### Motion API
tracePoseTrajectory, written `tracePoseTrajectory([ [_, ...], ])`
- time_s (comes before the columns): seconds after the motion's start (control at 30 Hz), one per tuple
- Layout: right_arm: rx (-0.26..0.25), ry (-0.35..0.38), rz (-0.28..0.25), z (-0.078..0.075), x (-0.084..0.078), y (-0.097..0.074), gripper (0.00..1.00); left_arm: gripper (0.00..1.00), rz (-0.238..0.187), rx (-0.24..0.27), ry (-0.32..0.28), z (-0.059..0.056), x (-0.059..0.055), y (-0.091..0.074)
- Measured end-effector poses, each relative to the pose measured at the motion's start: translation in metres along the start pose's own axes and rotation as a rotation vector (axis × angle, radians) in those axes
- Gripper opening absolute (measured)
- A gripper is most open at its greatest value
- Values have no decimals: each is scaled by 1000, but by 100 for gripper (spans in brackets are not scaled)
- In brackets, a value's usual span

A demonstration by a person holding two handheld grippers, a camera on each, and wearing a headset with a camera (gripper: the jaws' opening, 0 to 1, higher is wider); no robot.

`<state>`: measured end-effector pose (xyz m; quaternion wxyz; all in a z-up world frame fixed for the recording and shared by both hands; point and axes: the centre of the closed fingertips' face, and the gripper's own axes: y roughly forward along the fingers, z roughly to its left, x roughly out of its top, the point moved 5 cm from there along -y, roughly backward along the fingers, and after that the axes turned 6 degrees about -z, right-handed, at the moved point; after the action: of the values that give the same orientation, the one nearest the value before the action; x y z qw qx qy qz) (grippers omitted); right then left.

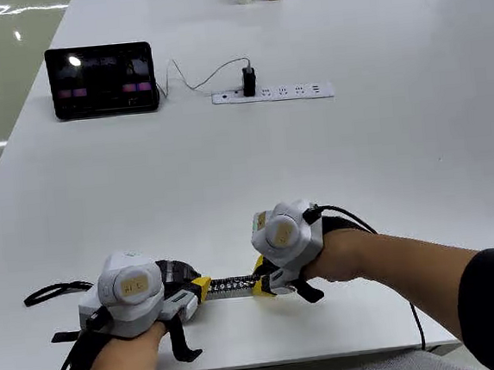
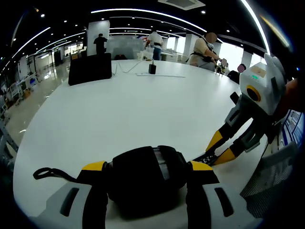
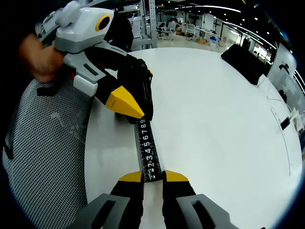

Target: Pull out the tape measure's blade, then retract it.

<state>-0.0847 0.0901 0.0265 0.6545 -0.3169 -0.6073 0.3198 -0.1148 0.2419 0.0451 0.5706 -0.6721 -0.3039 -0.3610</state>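
So this is the pull-out half of the job, and barely into it I'd say: only a short run of blade [image 3: 146,150] is out, with the printed numbers readable up to about 9 in the right gripper view. The left gripper [image 2: 147,167] has its jaws clamped around the black tape measure [image 2: 143,183], a yellow tip on each side, near the front edge of the white table [image 1: 313,145]. The right gripper [image 3: 152,177] has its jaws squeezed nearly together, pinching the blade's free end. The blade's long axis runs straight from one gripper to the other, left to right along the table's near edge in the head view. It's printed face up, with the free end pointing to the person's right, and sits low over the tabletop (can't tell if it touches). Next move, as I read it: keep the left one planted and draw the right one away along that same line, no twisting, or the blade could kink or slip the pinch. Retracting comes after.
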Motion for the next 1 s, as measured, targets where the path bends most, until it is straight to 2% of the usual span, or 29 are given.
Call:
tracePoseTrajectory([
  [0.77, 11, -4, 5, 1, 1, 1, 11, 61, 4, -17, -24, 1, 0, -1],
  [0.9, 10, -3, 5, 1, 0, 1, 11, 61, 5, -18, -23, 1, 1, -1],
  [1.0, 11, 9, 2, 1, 1, 2, 11, 61, 24, -18, 2, 0, 1, 0],
])
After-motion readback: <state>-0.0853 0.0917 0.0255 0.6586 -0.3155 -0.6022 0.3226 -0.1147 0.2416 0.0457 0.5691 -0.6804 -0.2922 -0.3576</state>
